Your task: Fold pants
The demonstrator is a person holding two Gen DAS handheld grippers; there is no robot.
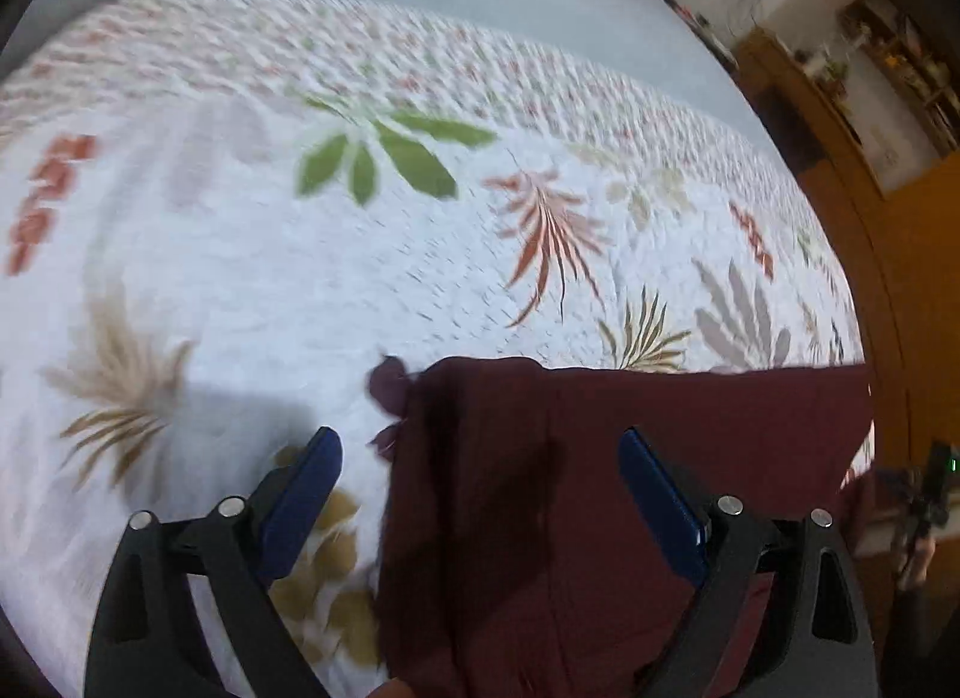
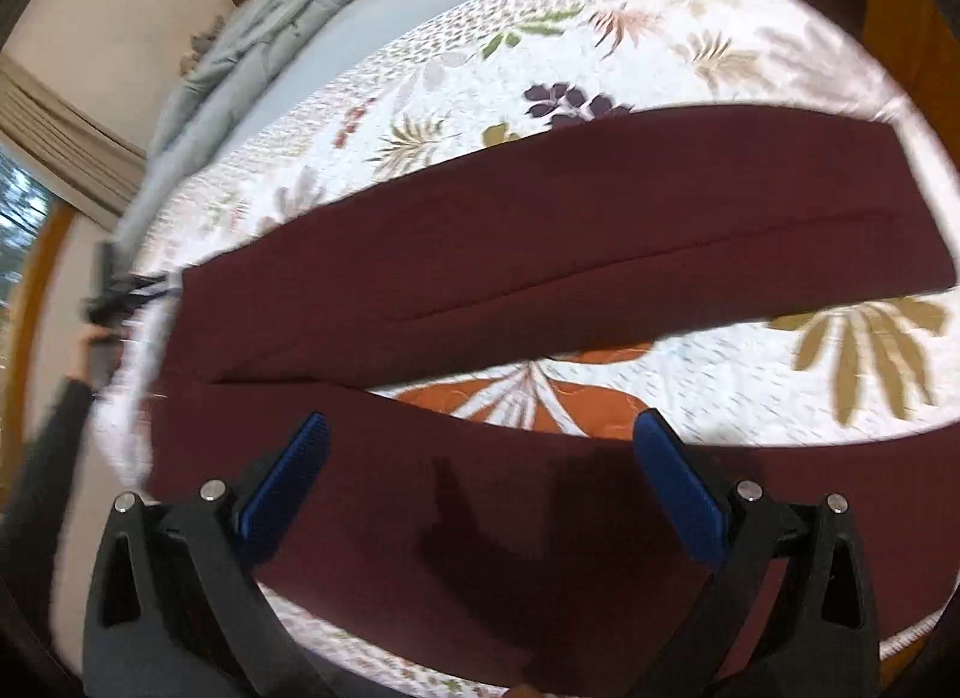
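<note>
Dark maroon pants lie flat on a floral bedspread. In the right wrist view both legs spread apart to the right, the far leg across the middle and the near leg under my right gripper. The right gripper is open and empty above the near leg. In the left wrist view the pants end with an edge near the middle. My left gripper is open and empty, straddling that edge. The left gripper also shows at the far left of the right wrist view.
A grey blanket is bunched at the head of the bed. Wooden floor and shelves lie beyond the bed's right edge. A curtain and window are at the left.
</note>
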